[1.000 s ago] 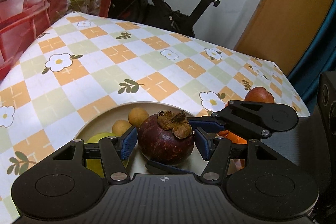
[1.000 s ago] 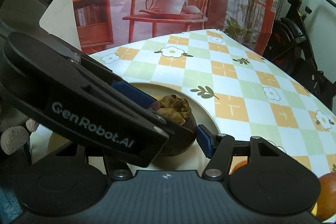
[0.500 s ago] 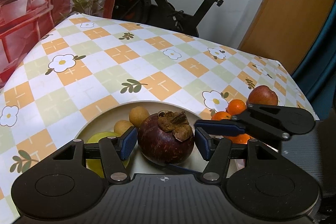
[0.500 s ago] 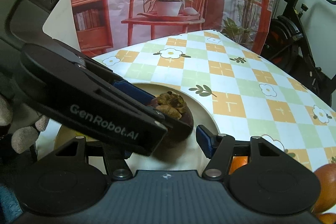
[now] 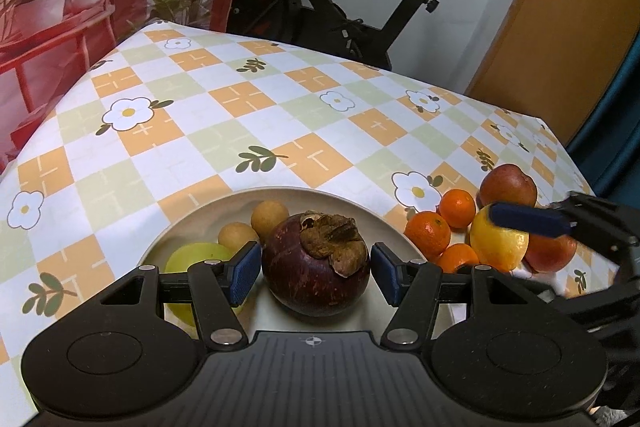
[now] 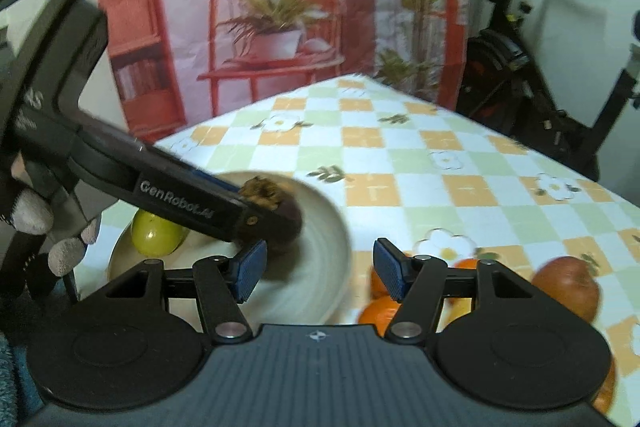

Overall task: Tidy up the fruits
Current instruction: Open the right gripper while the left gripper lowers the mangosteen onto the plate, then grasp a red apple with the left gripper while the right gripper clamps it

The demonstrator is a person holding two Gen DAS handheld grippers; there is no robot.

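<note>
A dark purple mangosteen (image 5: 318, 267) rests in the cream bowl (image 5: 352, 205), between the fingers of my left gripper (image 5: 314, 273). Small gaps show on both sides of the fruit, so the gripper is open. The bowl also holds a green fruit (image 5: 192, 259) and two small tan fruits (image 5: 269, 215). My right gripper (image 6: 316, 269) is open and empty, above the bowl's right rim (image 6: 340, 227); one of its fingers (image 5: 528, 219) shows over the pile at right. The mangosteen (image 6: 280, 215) also shows in the right wrist view, partly behind the left gripper's arm.
A pile of oranges (image 5: 430, 233), a yellow lemon (image 5: 498, 247) and reddish apples (image 5: 508, 185) lies on the checked tablecloth (image 5: 248, 115) right of the bowl. An exercise bike (image 5: 340, 7) stands behind the table. The table's right edge is close to the pile.
My right gripper has drawn back from the mangosteen and swung right toward the fruit pile. The left gripper's fingers have opened slightly off the mangosteen, which sits in the bowl.
</note>
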